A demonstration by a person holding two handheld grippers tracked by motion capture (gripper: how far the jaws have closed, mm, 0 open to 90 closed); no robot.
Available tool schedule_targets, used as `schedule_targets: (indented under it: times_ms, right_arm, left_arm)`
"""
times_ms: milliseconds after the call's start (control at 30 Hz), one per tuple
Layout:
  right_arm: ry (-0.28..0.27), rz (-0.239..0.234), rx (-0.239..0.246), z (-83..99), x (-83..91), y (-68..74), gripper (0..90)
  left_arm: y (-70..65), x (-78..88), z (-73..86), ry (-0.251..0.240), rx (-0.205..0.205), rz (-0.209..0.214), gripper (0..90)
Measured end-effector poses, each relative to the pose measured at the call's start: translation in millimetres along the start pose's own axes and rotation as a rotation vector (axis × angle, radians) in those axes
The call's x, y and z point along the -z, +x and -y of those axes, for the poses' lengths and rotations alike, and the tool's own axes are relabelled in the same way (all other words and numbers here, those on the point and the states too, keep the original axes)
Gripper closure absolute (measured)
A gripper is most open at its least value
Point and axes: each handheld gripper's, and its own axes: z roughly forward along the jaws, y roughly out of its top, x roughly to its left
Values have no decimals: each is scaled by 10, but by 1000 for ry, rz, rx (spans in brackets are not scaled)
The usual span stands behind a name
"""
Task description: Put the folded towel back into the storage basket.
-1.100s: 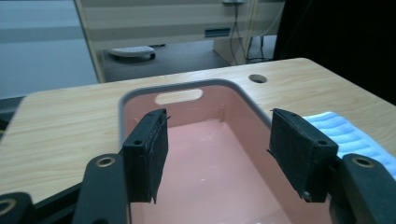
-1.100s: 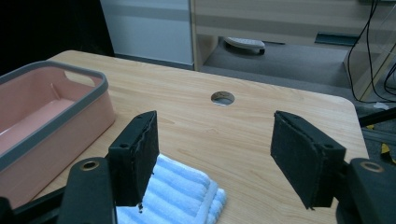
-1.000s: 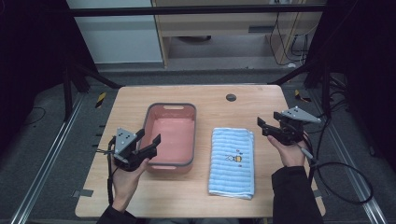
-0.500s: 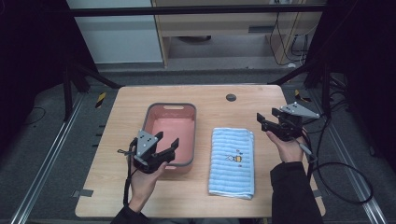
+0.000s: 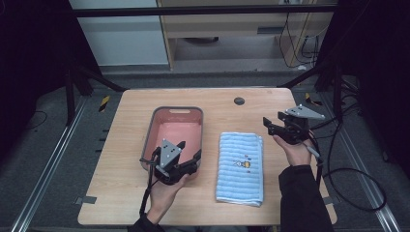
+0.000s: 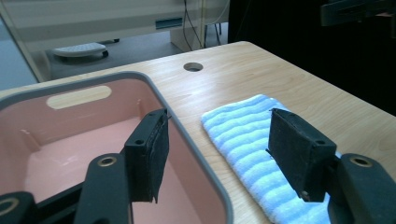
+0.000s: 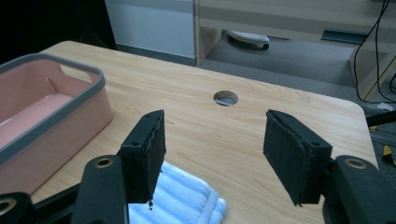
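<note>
A pink basin [image 5: 176, 109] with a grey rim stands empty at the table's middle left. Right of it lies a folded towel [image 5: 240, 166], striped blue and white, with a small picture on it. My left gripper [image 5: 189, 151] hovers open at the basin's near right corner. In the left gripper view the gripper [image 6: 219, 154] straddles the rim, one jaw over the basin [image 6: 60, 149] and one over the towel [image 6: 247, 140]. My right gripper [image 5: 269, 125] is open, right of the towel's far corner, holding nothing. In the right gripper view the gripper [image 7: 212, 154] is above the towel's corner [image 7: 182, 196], and the basin [image 7: 70, 126] is at the left.
The wooden table [image 5: 130, 154] has a round cable hole [image 5: 239, 101] near its far edge, also seen as the hole [image 7: 225, 98] ahead of the right jaws. Cables trail off the right side. Dark frame legs and a cabinet stand beyond the table.
My left gripper has moved right, from the table left of the basin to the basin's near right corner. My right gripper has drifted slightly left toward the towel.
</note>
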Motion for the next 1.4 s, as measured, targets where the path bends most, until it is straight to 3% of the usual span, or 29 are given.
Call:
schedule_targets:
  times_ms: [300,667,1400]
  right_arm:
    - [16,-10,20,49,-79,-2,406]
    - [42,-14,12,194,-162,-29,399]
    - [137,-19,5,531,-398,-29,417]
  left_arm:
    - [-171,-91,77,33,-20,33,397]
    - [-359,-194,205,74,-41,70,424]
    - [-564,-403,547,185,-60,108,481]
